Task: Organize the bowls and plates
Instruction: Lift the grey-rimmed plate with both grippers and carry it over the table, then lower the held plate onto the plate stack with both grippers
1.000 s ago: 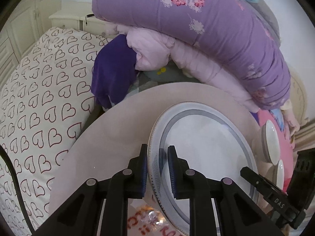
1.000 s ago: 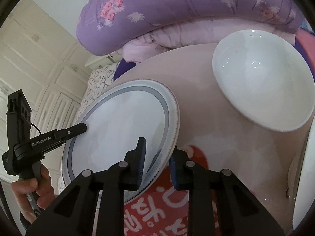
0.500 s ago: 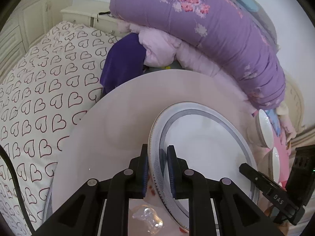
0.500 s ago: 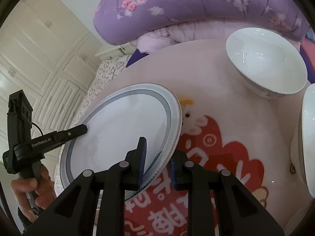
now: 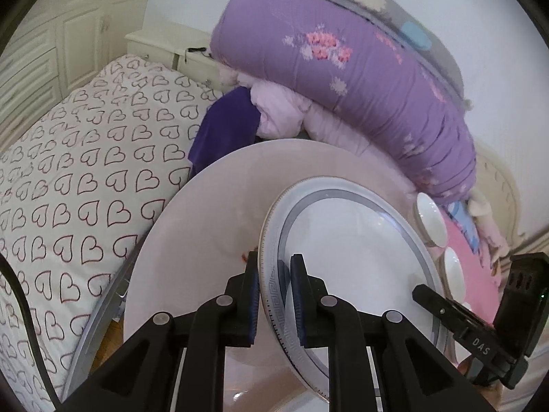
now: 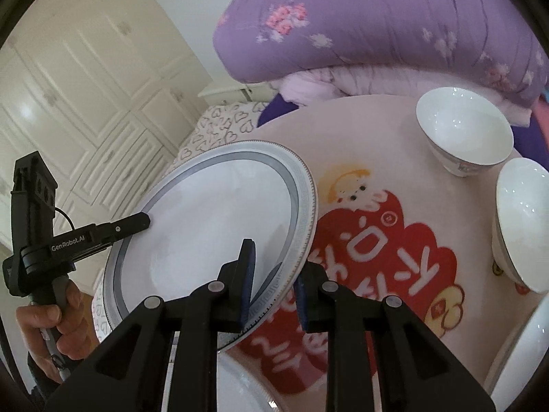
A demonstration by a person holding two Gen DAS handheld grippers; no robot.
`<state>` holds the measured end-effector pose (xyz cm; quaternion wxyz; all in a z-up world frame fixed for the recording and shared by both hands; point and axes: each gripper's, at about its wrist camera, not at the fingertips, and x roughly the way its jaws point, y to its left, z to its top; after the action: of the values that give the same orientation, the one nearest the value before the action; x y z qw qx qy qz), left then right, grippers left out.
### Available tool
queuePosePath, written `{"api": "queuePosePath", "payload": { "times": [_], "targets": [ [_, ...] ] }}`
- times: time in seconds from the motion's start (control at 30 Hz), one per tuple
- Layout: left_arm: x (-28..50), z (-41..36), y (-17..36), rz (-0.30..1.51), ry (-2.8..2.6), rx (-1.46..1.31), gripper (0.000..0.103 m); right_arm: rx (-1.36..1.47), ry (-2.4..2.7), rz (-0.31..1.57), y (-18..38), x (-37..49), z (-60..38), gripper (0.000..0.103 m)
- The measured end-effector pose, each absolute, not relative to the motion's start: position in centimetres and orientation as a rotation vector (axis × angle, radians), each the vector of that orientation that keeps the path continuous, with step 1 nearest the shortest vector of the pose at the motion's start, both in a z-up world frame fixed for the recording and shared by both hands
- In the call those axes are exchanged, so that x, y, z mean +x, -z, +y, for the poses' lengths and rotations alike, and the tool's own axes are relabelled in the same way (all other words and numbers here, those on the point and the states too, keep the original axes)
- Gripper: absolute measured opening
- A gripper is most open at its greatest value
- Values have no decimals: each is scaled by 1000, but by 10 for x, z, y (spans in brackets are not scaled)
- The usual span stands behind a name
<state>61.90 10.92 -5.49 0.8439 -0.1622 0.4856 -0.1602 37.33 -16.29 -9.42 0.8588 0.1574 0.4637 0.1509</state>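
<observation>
A large white plate with a grey band (image 5: 350, 261) (image 6: 212, 219) is held tilted above the round pink table (image 5: 212, 226). My left gripper (image 5: 274, 295) is shut on its near rim. My right gripper (image 6: 272, 285) is shut on the opposite rim, with the plate between its fingers. Each gripper shows at the plate's far edge in the other's view. Two white bowls (image 6: 463, 134) (image 6: 525, 219) stand on the table at the right. They also show in the left wrist view (image 5: 430, 219) (image 5: 453, 271).
A red and yellow cartoon mat (image 6: 384, 257) covers the table's middle. Another white plate rim (image 6: 247, 384) lies below my right gripper. Purple and pink bedding (image 5: 343, 79) is piled behind the table. A heart-print bedsheet (image 5: 79, 178) lies left, white cabinets (image 6: 85, 86) beyond.
Both grippers have lifted the plate higher above the table and pulled back. More of the table, the mat and the second bowl have come into view.
</observation>
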Motion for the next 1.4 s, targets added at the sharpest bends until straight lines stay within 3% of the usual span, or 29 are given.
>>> {"api": "queuePosePath", "payload": {
  "times": [0.77, 1.4],
  "targets": [
    [391, 118, 32, 980, 198, -400, 12, 217, -451, 1013, 96, 242, -148, 21],
    [357, 96, 45, 1020, 155, -386, 14, 163, -460, 1071, 117, 215, -151, 21]
  ]
}}
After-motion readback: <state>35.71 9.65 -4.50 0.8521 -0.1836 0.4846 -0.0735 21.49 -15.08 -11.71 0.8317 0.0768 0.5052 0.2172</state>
